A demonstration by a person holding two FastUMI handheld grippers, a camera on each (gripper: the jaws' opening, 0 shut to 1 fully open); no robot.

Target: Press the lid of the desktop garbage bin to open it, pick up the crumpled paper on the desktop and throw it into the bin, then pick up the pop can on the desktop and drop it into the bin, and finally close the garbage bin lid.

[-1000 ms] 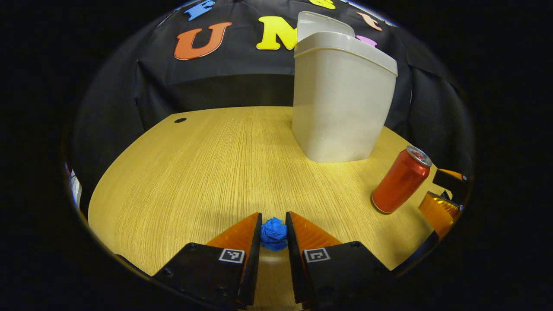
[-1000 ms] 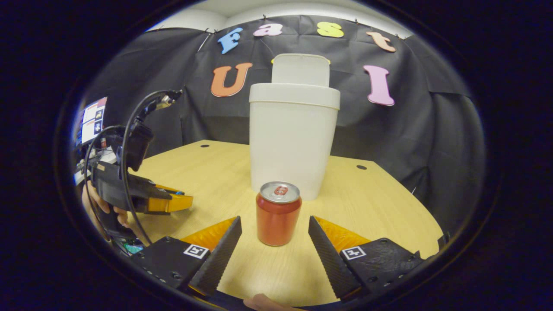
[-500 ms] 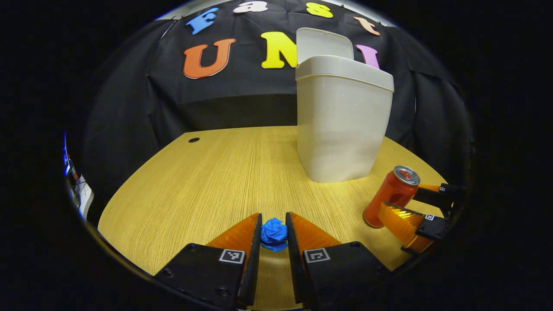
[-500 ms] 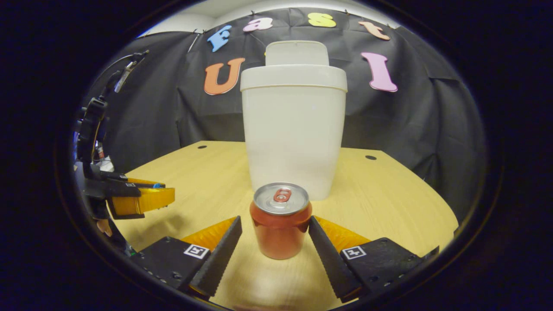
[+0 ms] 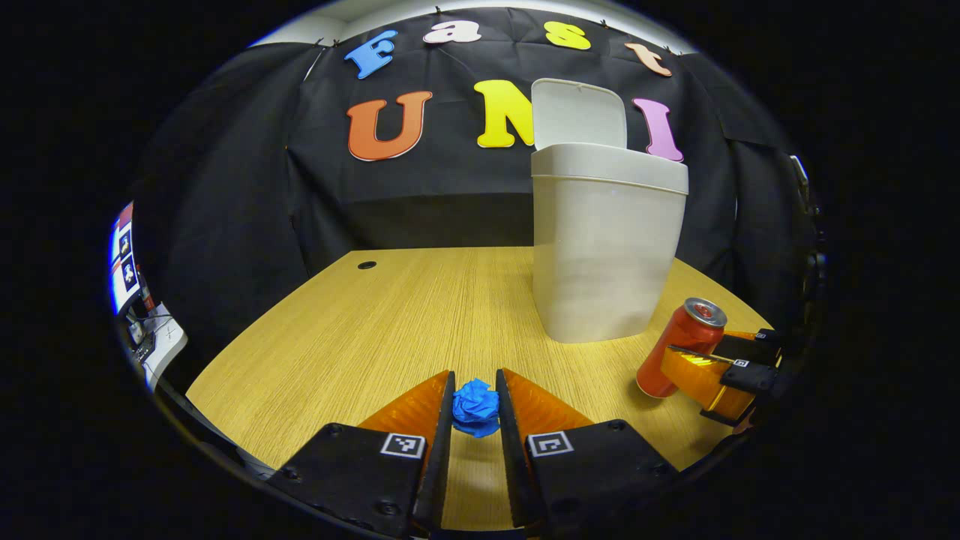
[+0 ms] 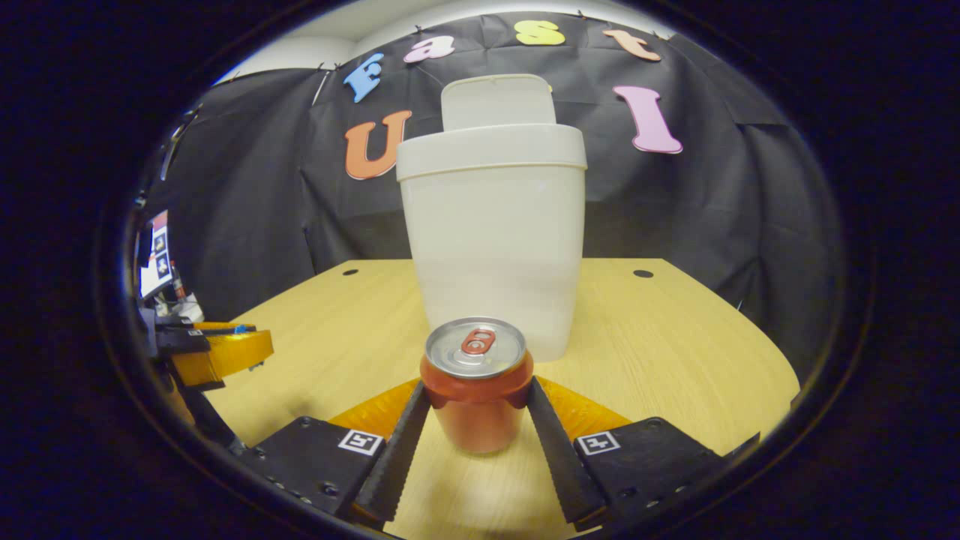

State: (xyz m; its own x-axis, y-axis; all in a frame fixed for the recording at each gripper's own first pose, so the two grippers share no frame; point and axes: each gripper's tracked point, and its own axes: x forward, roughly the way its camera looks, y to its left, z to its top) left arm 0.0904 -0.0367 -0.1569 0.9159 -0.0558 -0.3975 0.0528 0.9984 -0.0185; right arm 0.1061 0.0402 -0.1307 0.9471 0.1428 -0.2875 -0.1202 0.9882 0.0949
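- Left gripper has its two fingers pressed onto the crumpled paper, a small blue ball pinched right between them at the tips.
- That paper rides above the desktop, lifted off the wood, with the fingers flat against either side of it.
- Ahead of the left gripper and a little to its right stands the garbage bin, pale and upright on the desktop, well beyond the paper.
- Its lid is swung up at the back, so the mouth of the bin is open.
- Off to the far right of the left gripper's view, the pop can shows with the other gripper's fingers on either side of it.
- Right gripper is closed around the pop can: both fingers touch the can's sides, one on each flank.
- Can is upright between them, its silver top and pull tab facing up; whether its base is touching the wood or just clear of it I cannot tell.
- Straight ahead of the right gripper, just behind the can, rises the garbage bin, with the raised lid standing behind its rim.
- Far to the left of the right gripper's view, low near the desktop's edge, the left gripper appears with a speck of blue between its fingers.
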